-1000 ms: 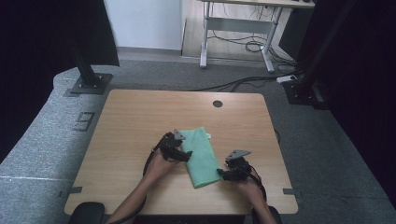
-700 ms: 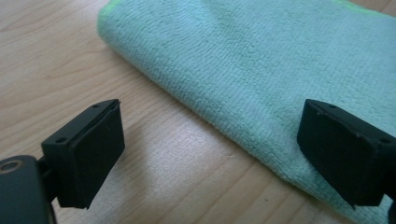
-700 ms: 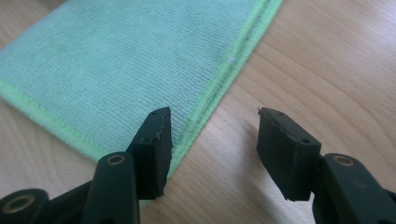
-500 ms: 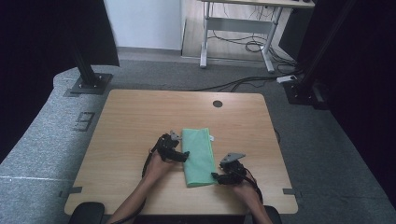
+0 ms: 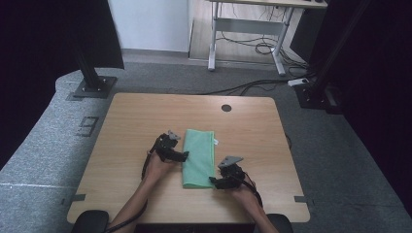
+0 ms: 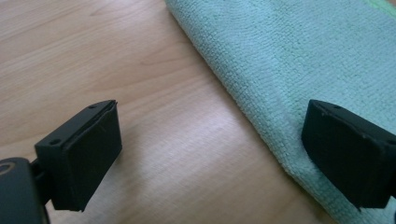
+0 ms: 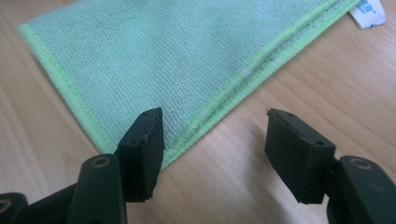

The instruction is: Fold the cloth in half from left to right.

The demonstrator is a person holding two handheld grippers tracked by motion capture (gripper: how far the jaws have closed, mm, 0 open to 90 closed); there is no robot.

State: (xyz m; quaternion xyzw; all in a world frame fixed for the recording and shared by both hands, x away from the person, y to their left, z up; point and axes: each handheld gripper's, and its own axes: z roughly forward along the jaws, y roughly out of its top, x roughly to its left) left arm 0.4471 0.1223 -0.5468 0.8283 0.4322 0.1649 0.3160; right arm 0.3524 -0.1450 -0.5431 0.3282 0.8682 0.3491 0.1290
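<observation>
A folded green cloth (image 5: 199,158) lies lengthwise on the wooden table (image 5: 126,126), with a small white tag (image 5: 215,141) on its right side. My left gripper (image 5: 182,155) sits against the cloth's left edge. In the left gripper view it (image 6: 212,109) is open, one pad over bare wood and the other over the cloth's fold (image 6: 299,70). My right gripper (image 5: 214,181) is at the cloth's near right corner. In the right gripper view it (image 7: 214,119) is open, its jaws have just been opening, and the cloth's stitched edge (image 7: 224,100) lies between them, unpinched.
A round cable hole (image 5: 226,108) sits near the table's far edge. Bare wood spreads to the left, right and back of the cloth. Black stand bases (image 5: 92,87) and cables lie on the grey floor beyond. Both forearms come in over the near edge.
The cloth has turned from a slant to lie straight along the table. Both grippers have shifted a little to the left, and the right jaws have widened.
</observation>
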